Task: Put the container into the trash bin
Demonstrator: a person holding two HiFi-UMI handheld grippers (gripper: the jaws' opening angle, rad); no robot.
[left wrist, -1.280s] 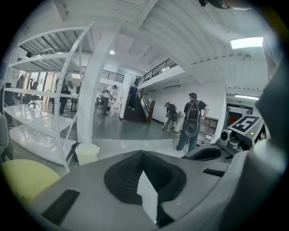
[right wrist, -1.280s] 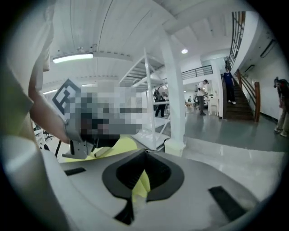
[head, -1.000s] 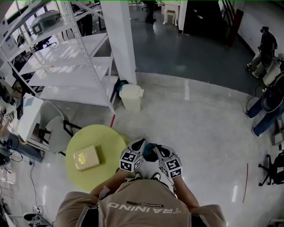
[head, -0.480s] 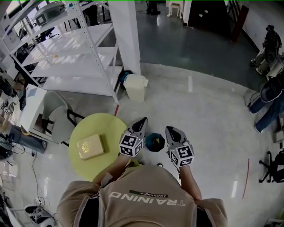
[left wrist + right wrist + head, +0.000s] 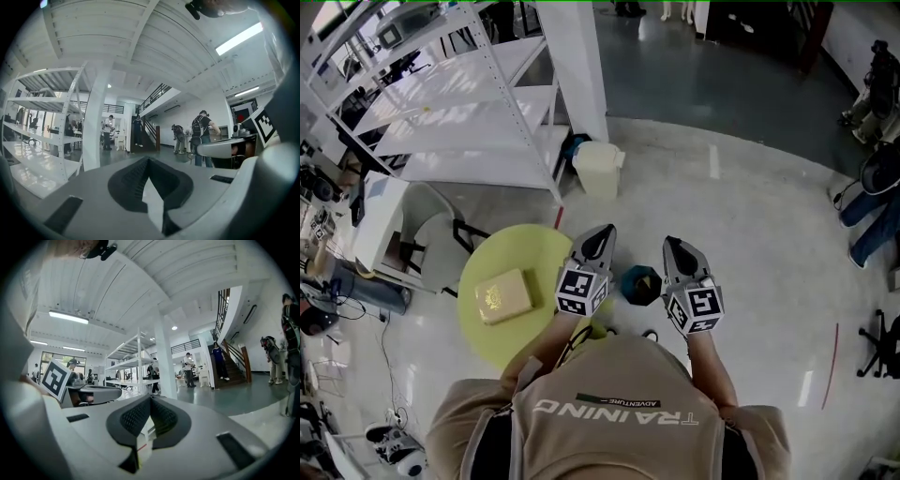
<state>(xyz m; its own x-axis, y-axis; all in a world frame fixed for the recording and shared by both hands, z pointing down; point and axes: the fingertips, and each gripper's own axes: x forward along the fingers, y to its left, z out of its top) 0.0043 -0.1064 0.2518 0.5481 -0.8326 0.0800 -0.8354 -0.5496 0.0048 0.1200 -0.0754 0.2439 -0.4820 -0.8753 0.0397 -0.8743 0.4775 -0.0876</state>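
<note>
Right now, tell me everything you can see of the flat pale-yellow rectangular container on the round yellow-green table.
The flat pale-yellow rectangular container has rounded corners and a small darker emblem on its top; its material is unclear. It lies flat, slightly skewed, left of centre on the round yellow-green table in the head view, resting on the tabletop alone. The left gripper hangs to its right, apart from it.
</note>
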